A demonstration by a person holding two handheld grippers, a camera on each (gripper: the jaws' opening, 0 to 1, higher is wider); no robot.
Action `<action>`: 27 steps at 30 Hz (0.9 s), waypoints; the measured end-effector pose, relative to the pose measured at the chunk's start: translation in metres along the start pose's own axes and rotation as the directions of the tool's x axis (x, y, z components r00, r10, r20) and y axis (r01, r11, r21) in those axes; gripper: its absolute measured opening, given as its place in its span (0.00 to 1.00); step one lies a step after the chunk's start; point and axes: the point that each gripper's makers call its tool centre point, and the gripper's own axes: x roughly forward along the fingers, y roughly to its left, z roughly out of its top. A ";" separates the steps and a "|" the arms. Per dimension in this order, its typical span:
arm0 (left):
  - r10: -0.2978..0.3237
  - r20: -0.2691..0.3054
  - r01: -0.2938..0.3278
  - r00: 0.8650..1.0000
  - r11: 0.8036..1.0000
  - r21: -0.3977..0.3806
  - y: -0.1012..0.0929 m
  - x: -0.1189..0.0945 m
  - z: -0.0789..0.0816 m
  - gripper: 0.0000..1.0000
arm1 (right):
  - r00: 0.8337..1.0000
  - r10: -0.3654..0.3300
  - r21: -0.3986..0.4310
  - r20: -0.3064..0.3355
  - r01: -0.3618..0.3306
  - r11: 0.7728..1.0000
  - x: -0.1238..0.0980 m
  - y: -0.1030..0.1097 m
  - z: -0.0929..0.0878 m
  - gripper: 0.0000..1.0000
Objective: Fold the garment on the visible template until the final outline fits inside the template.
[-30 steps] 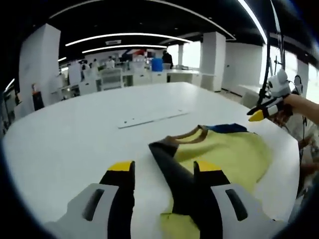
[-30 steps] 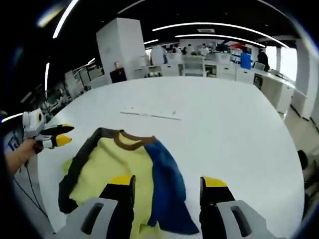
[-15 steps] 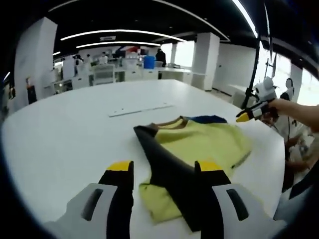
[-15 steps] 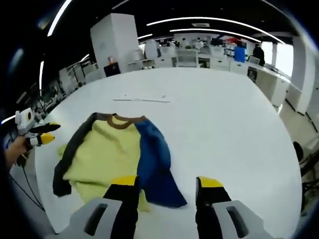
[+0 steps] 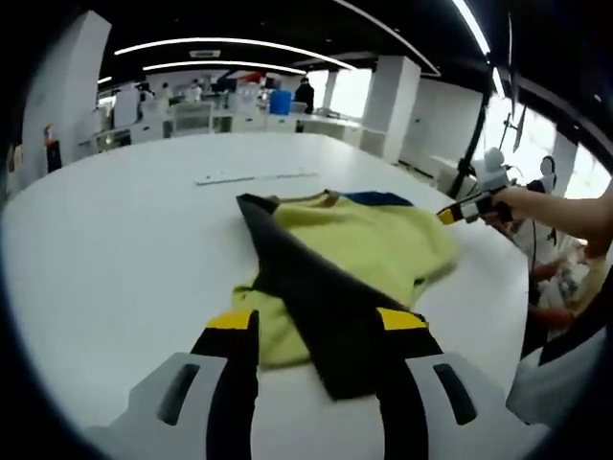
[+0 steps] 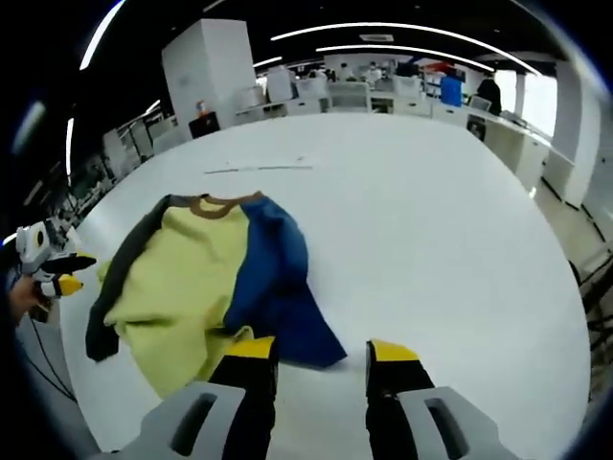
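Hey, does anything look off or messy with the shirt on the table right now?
Yes. The yellow shirt lies rumpled and askew on the white table: its blue sleeve and dark sleeve are folded unevenly across it, edges not squared.

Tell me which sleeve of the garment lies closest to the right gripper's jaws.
The blue sleeve: its end lies just ahead of the right gripper, while the black sleeve lies across the yellow body, far left.

White bench (image 5: 115, 249), broad and round-edged. A thin pale strip (image 5: 254, 176) lies flat on it, far side. Beyond: desks, a blue bin (image 6: 451, 91), white pillars (image 5: 391, 105), curved ceiling lights.
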 end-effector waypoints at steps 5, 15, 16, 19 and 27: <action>0.012 -0.018 -0.013 1.000 1.000 -0.008 -0.002 -0.006 -0.014 0.43 | 1.000 0.009 0.002 0.013 -0.009 1.000 0.004 0.003 -0.002 0.27; 0.026 -0.063 -0.028 0.998 0.999 -0.026 -0.009 -0.008 -0.039 0.39 | 1.000 -0.011 -0.020 0.019 0.011 1.000 0.006 0.004 -0.005 0.20; 0.029 -0.069 -0.030 0.997 0.999 -0.019 -0.011 -0.008 -0.041 0.38 | 1.000 -0.014 -0.026 0.020 0.014 1.000 0.006 0.004 -0.005 0.20; 0.031 -0.088 -0.032 0.996 0.999 -0.013 -0.014 -0.006 -0.047 0.34 | 1.000 -0.018 -0.047 0.018 0.019 0.999 0.006 0.006 -0.005 0.19; 0.034 -0.070 -0.037 0.997 0.998 -0.047 -0.013 -0.006 -0.053 0.24 | 1.000 -0.016 -0.060 0.027 0.017 0.998 0.006 0.009 -0.004 0.11</action>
